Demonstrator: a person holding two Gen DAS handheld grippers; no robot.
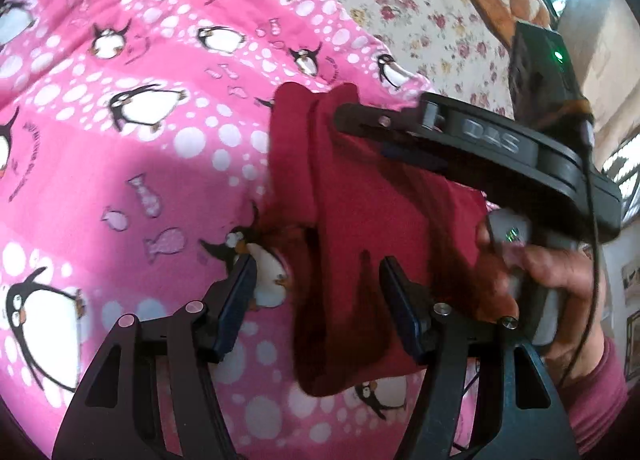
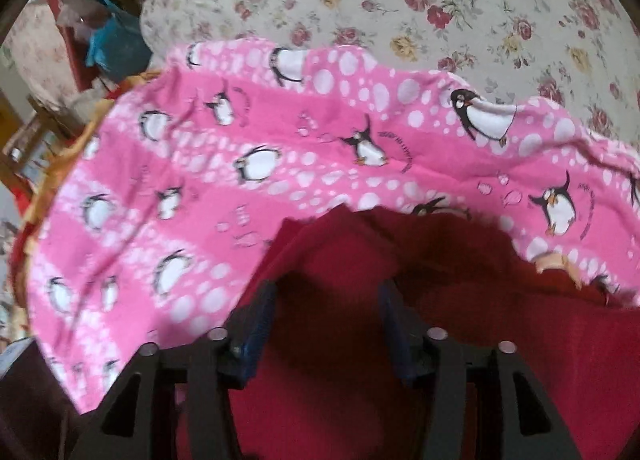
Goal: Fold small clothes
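Left wrist view: soft, light red garment (image 1: 360,199) sags; left gripper (image 1: 316,280) gapes, gripping nothing, so pinch the hem at six o'clock

From my remote seat I saw a deep red garment (image 1: 360,219), plain and unpatterned, darker in its folds. Under it lay a bright pink blanket (image 1: 120,163) printed with black-and-white penguins with orange beaks, white dots of mixed sizes and pale pink fish. Beyond the blanket's far edge spread a cream sheet (image 2: 440,19) scattered with dark red roses, a few yellow blooms and grey-green leaves. Both grippers, the left gripper (image 1: 316,288) and the right gripper (image 2: 330,308), were black with dark blue pads. Beside the garment a sleeve (image 1: 596,392) was dusky pink.
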